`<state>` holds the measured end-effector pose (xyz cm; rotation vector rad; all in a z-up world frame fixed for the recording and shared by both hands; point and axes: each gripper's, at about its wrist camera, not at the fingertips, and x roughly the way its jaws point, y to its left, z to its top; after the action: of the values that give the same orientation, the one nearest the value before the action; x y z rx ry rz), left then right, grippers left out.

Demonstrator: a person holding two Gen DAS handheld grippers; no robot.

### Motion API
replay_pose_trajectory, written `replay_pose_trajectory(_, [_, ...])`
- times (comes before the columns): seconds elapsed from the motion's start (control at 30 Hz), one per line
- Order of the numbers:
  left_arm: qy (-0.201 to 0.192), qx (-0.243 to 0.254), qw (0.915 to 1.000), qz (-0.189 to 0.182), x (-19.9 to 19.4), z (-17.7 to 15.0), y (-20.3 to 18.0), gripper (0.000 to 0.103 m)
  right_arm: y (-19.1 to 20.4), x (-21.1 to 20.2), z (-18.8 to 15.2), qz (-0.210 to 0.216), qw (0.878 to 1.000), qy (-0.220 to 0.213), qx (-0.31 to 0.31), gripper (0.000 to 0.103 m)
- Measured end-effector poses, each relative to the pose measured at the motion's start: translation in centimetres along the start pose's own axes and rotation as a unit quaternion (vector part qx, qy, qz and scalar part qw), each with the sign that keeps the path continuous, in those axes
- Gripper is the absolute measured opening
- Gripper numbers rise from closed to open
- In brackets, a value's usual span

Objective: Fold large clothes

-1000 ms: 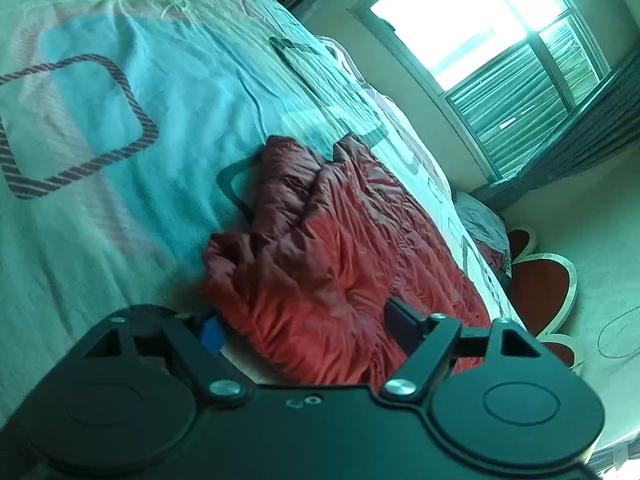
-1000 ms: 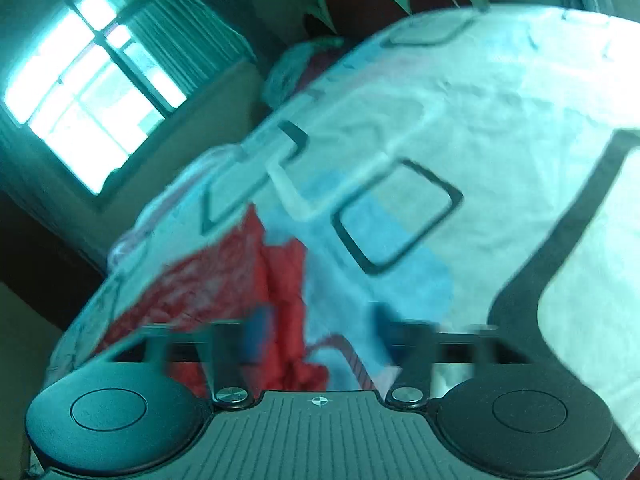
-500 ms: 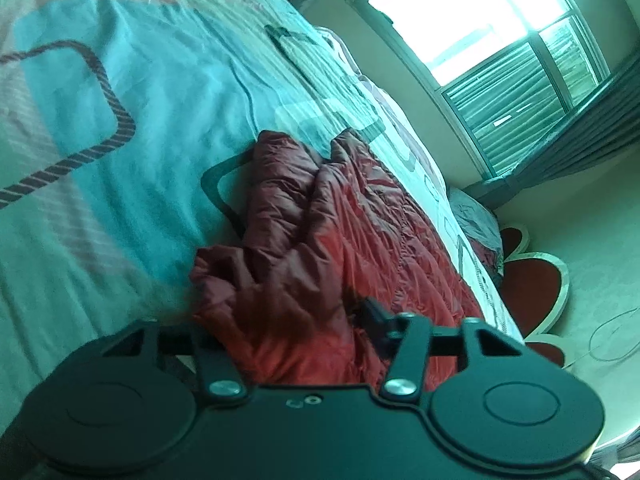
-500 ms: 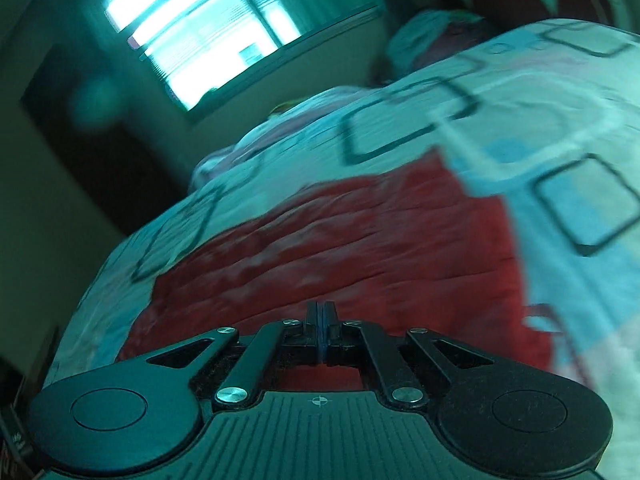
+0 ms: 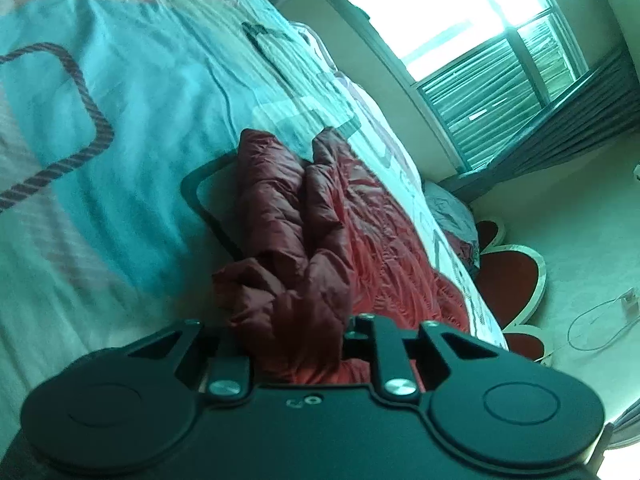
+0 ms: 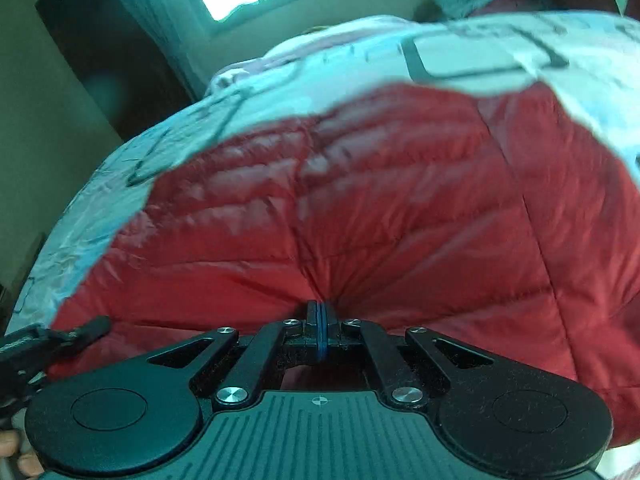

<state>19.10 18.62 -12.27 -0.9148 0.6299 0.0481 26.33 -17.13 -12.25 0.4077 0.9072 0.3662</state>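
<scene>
My left gripper (image 5: 294, 344) has just been closing and now pinches the red jacket (image 5: 316, 248); only my right view shows my right gripper (image 6: 321, 320) closed, pinching the jacket's fabric at 6 o'clock.

Red quilted puffer jacket (image 5: 328, 248) on the bed

It lay crumpled and rumpled, shiny and stitched in padded panels; in the left wrist view its bunched darker end sat at 6 o'clock, the rest stretching toward 4 o'clock, while it spread broad across the right wrist view.
</scene>
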Motion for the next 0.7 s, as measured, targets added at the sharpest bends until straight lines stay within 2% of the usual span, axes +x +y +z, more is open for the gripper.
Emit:
replay_pose_trajectory(0.17, [0.007, 0.009, 0.9999, 0.001, -0.2, 0.2, -0.3, 0.019, 0.3, -2.0, 0.8, 0.008, 1.000, -0.011, 0.020, 0.000])
replay_pose_trajectory(0.33, [0.006, 0.020, 0.9998, -0.005, -0.7, 0.5, -1.0, 0.019, 1.6, -5.2, 0.1, 0.019, 1.000, -0.009, 0.003, 0.000])
replay_pose_trajectory(0.47, [0.002, 0.048, 0.9988, -0.010, -1.3, 0.3, -2.1, 0.018, 1.5, -3.0, -1.9, -0.012, 0.999, 0.039, -0.008, 0.000])
replay_pose_trajectory(0.57, [-0.005, 0.087, 0.9961, -0.011, -1.7, 0.0, -3.4, 0.018, 1.0, -1.5, -2.3, -0.017, 0.999, 0.040, -0.009, 0.000])
replay_pose_trajectory(0.7, [-0.007, 0.108, 0.9941, -0.006, -1.5, 0.2, -4.0, 0.018, 0.6, -1.7, -1.7, -0.012, 0.999, 0.042, 0.011, 0.000])
